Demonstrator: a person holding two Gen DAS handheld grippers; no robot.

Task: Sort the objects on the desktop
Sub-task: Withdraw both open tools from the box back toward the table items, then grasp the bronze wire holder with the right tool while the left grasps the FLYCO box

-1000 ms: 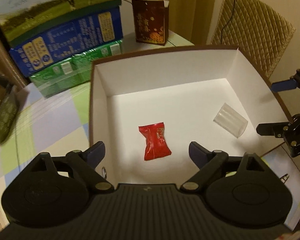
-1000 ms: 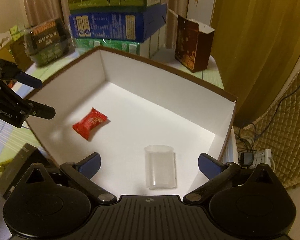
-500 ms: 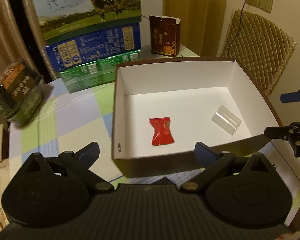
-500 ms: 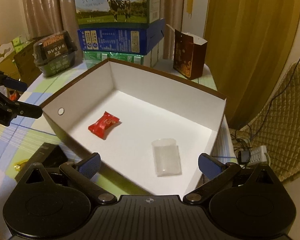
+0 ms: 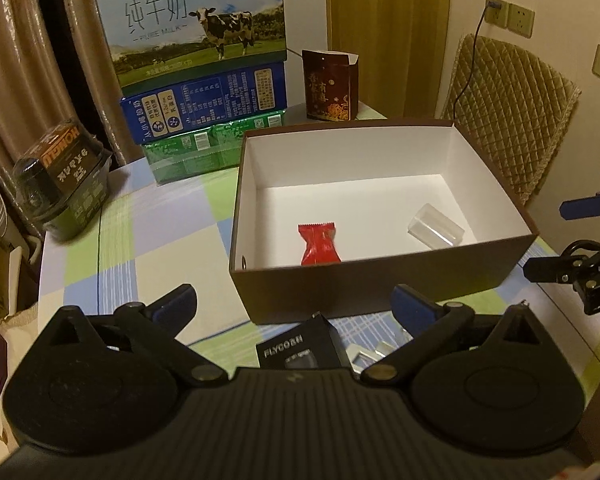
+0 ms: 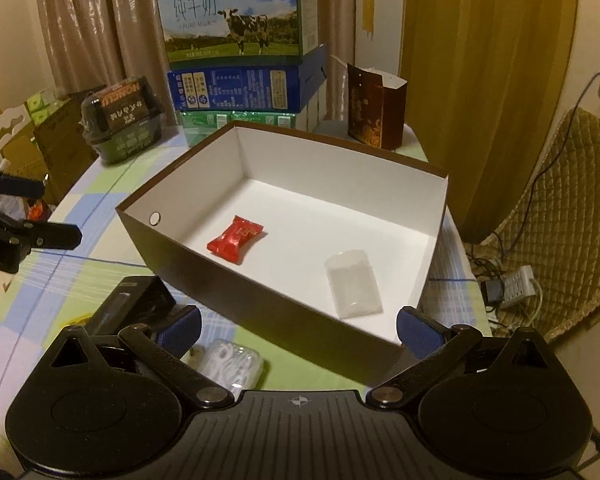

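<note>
A: From the left wrist view, the left hand-held gripper (image 5: 294, 306) stands spread wide, its jaws having just been opening, and nothing sits between them. It hangs above the checked surface (image 5: 140, 240), short of the brown box (image 5: 380, 288).

B: The right wrist view gives the same for the right hand-held gripper (image 6: 298, 326): jaws wide apart, empty, near the box's closest corner.

A: Inside the box I see the red candy (image 5: 319, 243) lying flat on the white floor toward the left wall, and the clear plastic cup (image 5: 435, 230) on its side toward the right, well apart from the candy.

B: Same two here. My view looks further down into the box, so the cup (image 6: 354, 285) shows as a whole, mouth and all, while yours cuts part of the candy behind the near wall.

A: What I get that you barely do is the black carton (image 5: 300, 350) printed FLYCO, on the surface just in front of the box, right above my gripper body.

B: I only catch its dark top at the left. But I have a small clear case with white cord (image 6: 232, 364) coiled inside, on the surface between my fingers and the box; yours shows only a sliver of something pale there.

A: Both views share the stacked milk cartons (image 5: 200, 32) behind the box and the dark red bag (image 5: 330, 84) beside them.

B: And a wrapped black tub (image 6: 122, 118) stands to the far left.
</note>
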